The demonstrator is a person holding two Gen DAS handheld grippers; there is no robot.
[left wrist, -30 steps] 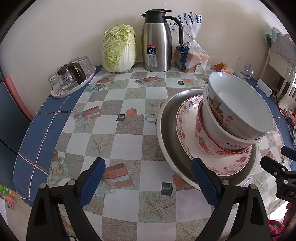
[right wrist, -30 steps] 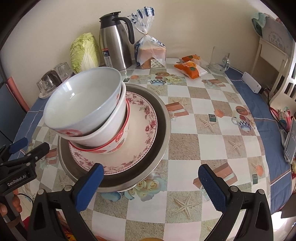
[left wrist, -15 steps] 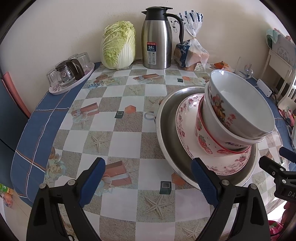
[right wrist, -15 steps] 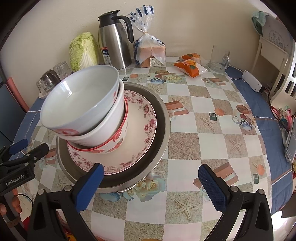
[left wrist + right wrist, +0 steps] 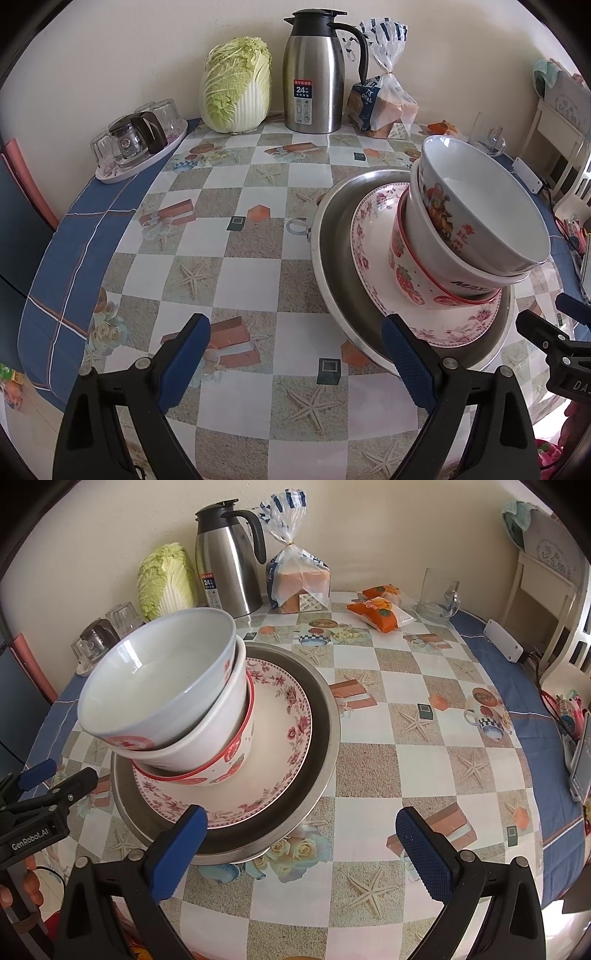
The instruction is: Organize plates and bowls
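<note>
Both your left gripper [image 5: 295, 354] and right gripper [image 5: 301, 845] gape empty; pinch the tilted top bowl [image 5: 159, 686] by its rim, lifting straight up

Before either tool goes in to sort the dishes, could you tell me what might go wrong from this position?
1. The three nested bowls lean: the top bowl sits tilted in the middle bowl, so a nudge may tip it off.
2. The stack stands off-centre on the floral plate in the metal basin; lifting the plate first could spill it.
3. Both the left tool and right tool are open, gripping nothing.
</note>
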